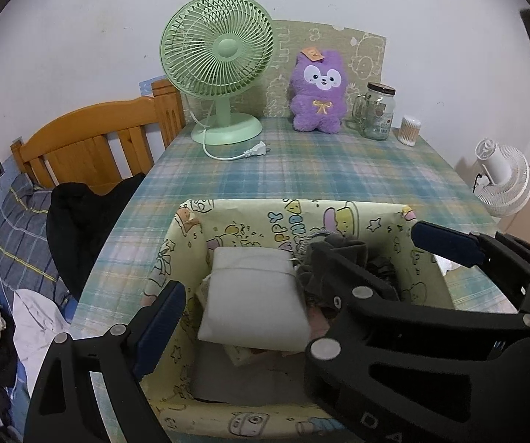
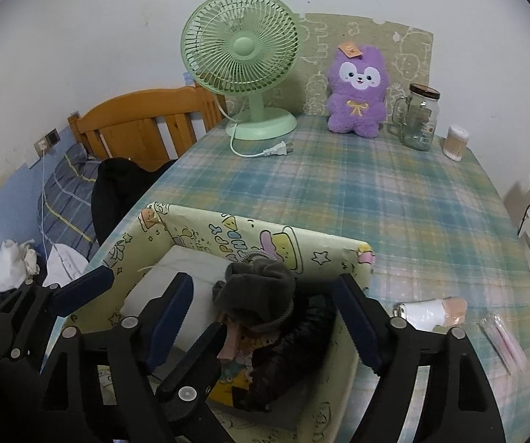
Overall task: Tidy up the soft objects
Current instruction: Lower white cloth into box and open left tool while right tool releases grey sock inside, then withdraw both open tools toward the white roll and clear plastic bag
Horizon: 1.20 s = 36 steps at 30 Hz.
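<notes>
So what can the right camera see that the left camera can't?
Only the right view shows the small white and peach roll and the pink packet lying on the plaid cloth beside the box.

Only the left view shows the grey cloth at the box's near end.

Both show the green fan, purple plush, glass jar, and the white pillow and dark grey bundle in the box.
</notes>
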Motion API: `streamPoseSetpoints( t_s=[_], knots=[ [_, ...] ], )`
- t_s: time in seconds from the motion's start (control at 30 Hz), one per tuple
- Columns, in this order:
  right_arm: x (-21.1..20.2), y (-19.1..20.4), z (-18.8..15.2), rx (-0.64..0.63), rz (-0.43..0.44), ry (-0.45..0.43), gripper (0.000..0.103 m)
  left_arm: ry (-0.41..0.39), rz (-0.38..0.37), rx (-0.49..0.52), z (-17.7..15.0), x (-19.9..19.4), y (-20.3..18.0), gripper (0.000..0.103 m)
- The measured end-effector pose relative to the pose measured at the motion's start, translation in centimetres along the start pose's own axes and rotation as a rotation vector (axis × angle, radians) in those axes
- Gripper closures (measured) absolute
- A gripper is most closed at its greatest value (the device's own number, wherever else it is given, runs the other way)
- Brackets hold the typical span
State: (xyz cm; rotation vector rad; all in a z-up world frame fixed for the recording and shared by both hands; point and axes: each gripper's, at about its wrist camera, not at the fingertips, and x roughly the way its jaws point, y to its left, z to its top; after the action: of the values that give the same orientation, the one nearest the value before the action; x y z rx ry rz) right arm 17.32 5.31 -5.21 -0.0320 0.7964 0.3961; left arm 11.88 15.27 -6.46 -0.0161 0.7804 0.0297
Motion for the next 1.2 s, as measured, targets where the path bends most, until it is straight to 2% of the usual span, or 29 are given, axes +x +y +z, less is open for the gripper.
streamPoseSetpoints(
  t_s=[0.27,1.2],
  knots=[
    [-2.4,-1.0,-0.4,0.023,0.0,-0.043,0.018,-0.04,-0.017,-0.021,0.1,-1.8,-1.5,0.01],
    [-11.1,-5.3,-2.0,0.039,-0.011,-0.193,0.018,-0.171,0.009,0.033,0.5,-8.0,-7.8,0.009]
  ],
)
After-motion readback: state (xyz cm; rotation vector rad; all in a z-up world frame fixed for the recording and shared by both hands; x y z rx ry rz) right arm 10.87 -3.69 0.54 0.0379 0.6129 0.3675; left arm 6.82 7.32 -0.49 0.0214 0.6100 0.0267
